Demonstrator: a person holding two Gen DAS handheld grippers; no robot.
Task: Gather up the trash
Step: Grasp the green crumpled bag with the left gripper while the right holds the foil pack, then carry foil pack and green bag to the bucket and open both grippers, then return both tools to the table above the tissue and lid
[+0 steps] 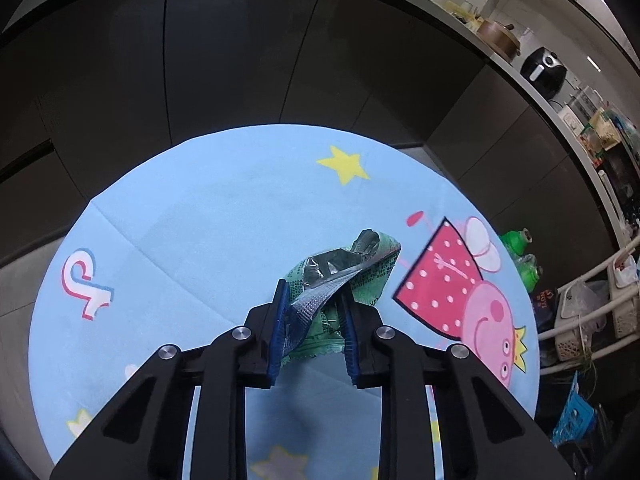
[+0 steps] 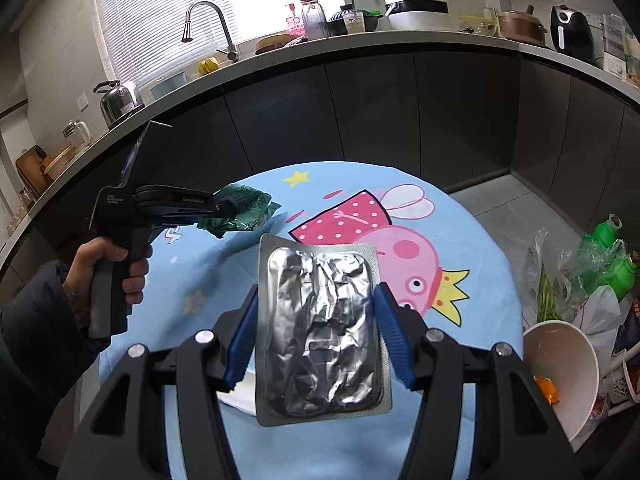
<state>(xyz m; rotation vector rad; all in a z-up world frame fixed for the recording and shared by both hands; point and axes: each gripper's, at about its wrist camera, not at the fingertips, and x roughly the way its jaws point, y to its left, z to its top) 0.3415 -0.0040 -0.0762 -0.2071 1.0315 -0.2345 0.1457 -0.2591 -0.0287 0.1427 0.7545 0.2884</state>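
My left gripper (image 1: 313, 296) is shut on a crumpled green wrapper (image 1: 360, 272) with a silvery inside, held above the round table with the blue cartoon cloth (image 1: 192, 220). From the right wrist view the left gripper (image 2: 224, 212) shows at the left, holding the green wrapper (image 2: 244, 208) over the table's far left. My right gripper (image 2: 316, 292) is shut on a silver foil blister pack (image 2: 320, 332), held flat between the blue pads above the table (image 2: 472, 240).
A white paper bowl (image 2: 560, 364) and a plastic bag with green bottles (image 2: 600, 264) sit right of the table. A white napkin (image 2: 240, 396) lies under the foil pack. Dark cabinets (image 2: 360, 120) and a cluttered counter (image 2: 400, 36) curve behind.
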